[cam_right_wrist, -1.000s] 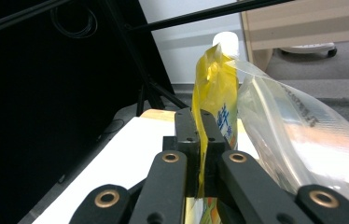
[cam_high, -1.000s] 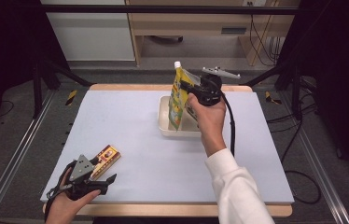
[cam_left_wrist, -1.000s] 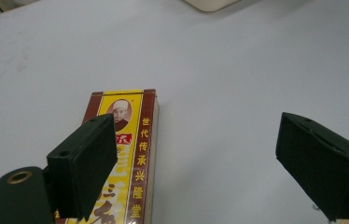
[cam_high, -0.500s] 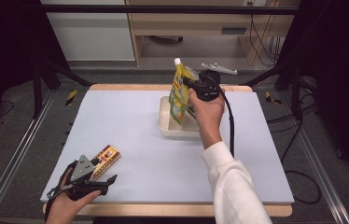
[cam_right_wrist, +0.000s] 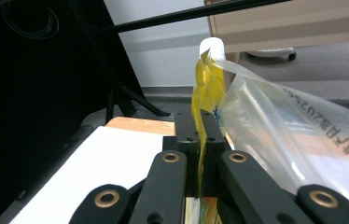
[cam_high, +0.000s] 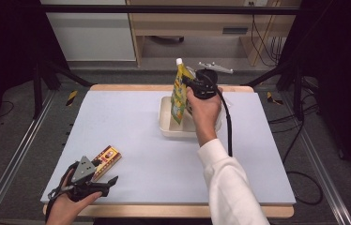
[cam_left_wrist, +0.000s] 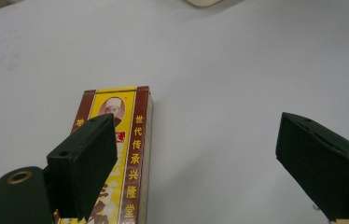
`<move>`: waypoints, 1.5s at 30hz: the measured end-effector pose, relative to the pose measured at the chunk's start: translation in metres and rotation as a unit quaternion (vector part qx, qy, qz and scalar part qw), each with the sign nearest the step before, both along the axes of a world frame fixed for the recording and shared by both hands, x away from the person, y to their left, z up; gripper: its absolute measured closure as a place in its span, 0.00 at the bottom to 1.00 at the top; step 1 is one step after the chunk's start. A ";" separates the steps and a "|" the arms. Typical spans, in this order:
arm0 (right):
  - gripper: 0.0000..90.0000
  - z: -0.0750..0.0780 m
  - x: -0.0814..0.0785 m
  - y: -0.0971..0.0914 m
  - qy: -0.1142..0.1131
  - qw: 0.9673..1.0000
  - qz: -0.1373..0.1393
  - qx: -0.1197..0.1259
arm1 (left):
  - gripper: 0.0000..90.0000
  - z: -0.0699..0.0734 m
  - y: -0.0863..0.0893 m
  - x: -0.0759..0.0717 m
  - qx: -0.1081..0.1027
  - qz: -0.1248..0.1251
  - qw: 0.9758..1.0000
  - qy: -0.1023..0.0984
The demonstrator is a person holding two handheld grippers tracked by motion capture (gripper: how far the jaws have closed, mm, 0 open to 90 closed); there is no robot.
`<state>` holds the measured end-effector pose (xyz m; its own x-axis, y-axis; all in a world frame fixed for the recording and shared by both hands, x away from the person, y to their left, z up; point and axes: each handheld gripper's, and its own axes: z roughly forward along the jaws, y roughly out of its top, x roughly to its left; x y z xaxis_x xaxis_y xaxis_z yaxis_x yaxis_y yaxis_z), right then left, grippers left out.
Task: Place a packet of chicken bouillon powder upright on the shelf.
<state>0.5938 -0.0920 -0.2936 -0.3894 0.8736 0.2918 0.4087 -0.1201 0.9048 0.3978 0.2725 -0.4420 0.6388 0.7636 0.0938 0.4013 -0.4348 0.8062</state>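
Observation:
My right gripper (cam_high: 188, 86) is shut on the upper part of a yellow spouted pouch (cam_high: 180, 92) with a white cap, held upright over a cream tray (cam_high: 166, 123) at the back middle of the table. In the right gripper view the jaws pinch the yellow pouch (cam_right_wrist: 203, 91), and a clear plastic bag (cam_right_wrist: 294, 140) lies against it on the right. My left gripper (cam_high: 110, 181) stands open near the front left edge, beside a red and yellow box (cam_high: 106, 159). In the left gripper view that box (cam_left_wrist: 122, 158) lies flat under the left jaw, and nothing sits between the jaws.
The pale table top (cam_high: 131, 122) has wooden edges at front and back. Metal frame rails (cam_high: 9, 164) run along both sides. A black cable (cam_high: 230, 126) trails from the right gripper over the table. A wooden shelf unit (cam_high: 197, 23) stands behind the table.
The right hand has shifted the pouch slightly over the tray. The left hand has stayed put.

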 end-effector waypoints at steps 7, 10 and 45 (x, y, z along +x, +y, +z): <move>1.00 0.000 0.000 -0.002 -0.001 1.000 -0.006 -0.003 | 0.14 0.000 0.000 0.000 0.001 -0.001 1.000 0.000; 1.00 0.001 0.000 -0.005 -0.002 1.000 -0.010 -0.003 | 0.14 0.000 0.000 0.000 0.002 -0.001 1.000 -0.001; 1.00 -0.022 -0.005 0.013 -0.092 0.995 0.000 -0.034 | 0.14 -0.002 -0.005 0.000 0.015 -0.010 1.000 0.000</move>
